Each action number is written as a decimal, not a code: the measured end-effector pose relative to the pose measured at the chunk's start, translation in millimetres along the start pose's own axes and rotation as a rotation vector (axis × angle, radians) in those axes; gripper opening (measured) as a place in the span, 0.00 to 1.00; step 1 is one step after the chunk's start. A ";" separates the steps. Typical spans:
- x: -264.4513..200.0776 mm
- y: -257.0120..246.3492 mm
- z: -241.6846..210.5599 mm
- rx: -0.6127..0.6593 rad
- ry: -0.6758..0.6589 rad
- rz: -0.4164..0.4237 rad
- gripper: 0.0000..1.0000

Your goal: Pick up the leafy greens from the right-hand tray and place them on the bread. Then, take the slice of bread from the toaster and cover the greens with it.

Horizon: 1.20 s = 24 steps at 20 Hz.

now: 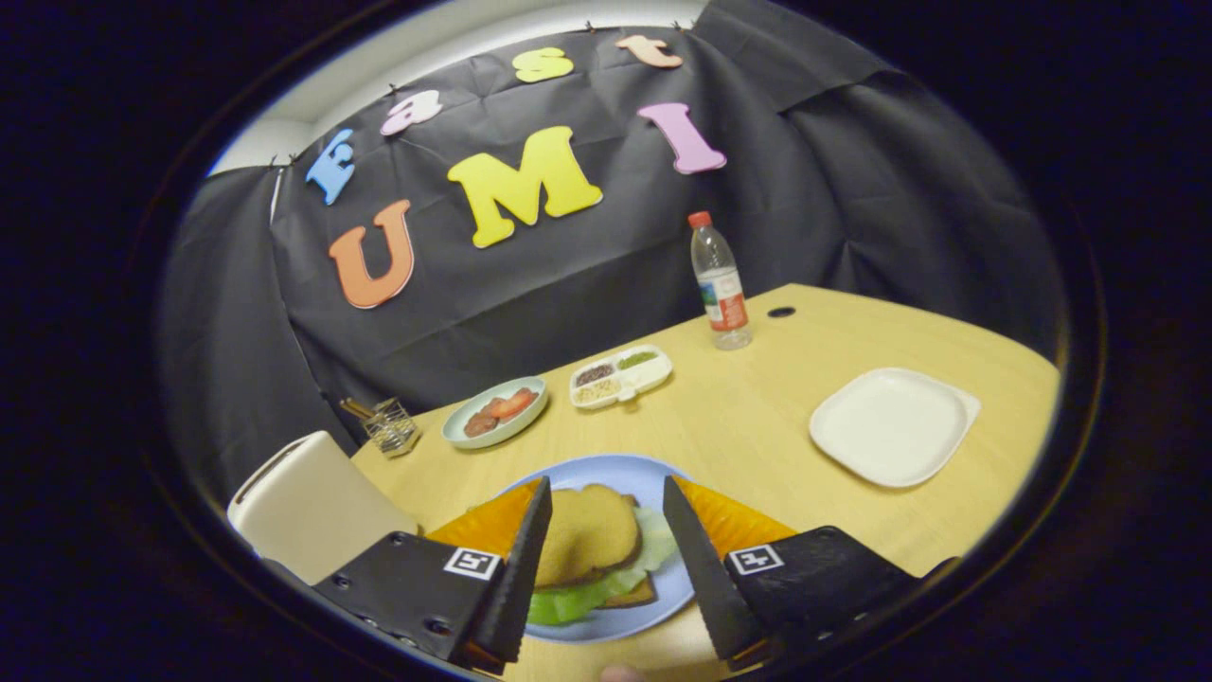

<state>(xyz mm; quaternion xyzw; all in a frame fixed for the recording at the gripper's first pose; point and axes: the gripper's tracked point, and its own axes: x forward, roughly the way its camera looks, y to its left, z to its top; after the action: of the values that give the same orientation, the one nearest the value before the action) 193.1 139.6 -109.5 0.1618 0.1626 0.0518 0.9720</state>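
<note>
A blue plate (653, 478) lies on the wooden table just ahead of my gripper (606, 493). On it sits a sandwich: a bottom slice of bread (636, 594), leafy greens (582, 599) spilling out at its edges, and a top slice of bread (589, 532) covering them. The fingers stand wide apart on either side of the sandwich and touch nothing, so the gripper is open. The cream toaster (308, 507) stands to the left of the fingers, its slot facing up. The white square tray (893, 423) on the right lies bare.
A small green dish with red and brown food (495, 411) and a white divided tray of grains (620, 375) sit beyond the blue plate. A water bottle (720, 282) stands near the back. A wire holder (390, 423) sits behind the toaster.
</note>
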 end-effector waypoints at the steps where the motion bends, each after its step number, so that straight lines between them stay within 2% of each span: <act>1: -8.6 -1.8 11.4 -0.041 -0.034 -0.008 0.72; 5: -56.2 -4.0 52.5 -0.200 -0.166 -0.028 0.94; 10: -125.7 4.5 70.7 -0.284 -0.236 -0.008 0.95; 14: -169.7 4.1 65.2 -0.251 -0.234 -0.002 0.96; 19: -205.2 -1.7 40.7 -0.296 -0.230 -0.016 0.96; 24: -235.6 2.7 39.7 -0.314 -0.272 -0.007 0.96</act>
<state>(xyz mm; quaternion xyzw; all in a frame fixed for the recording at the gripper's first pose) -15.6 94.3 -2.6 0.0134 0.0203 0.0509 0.9984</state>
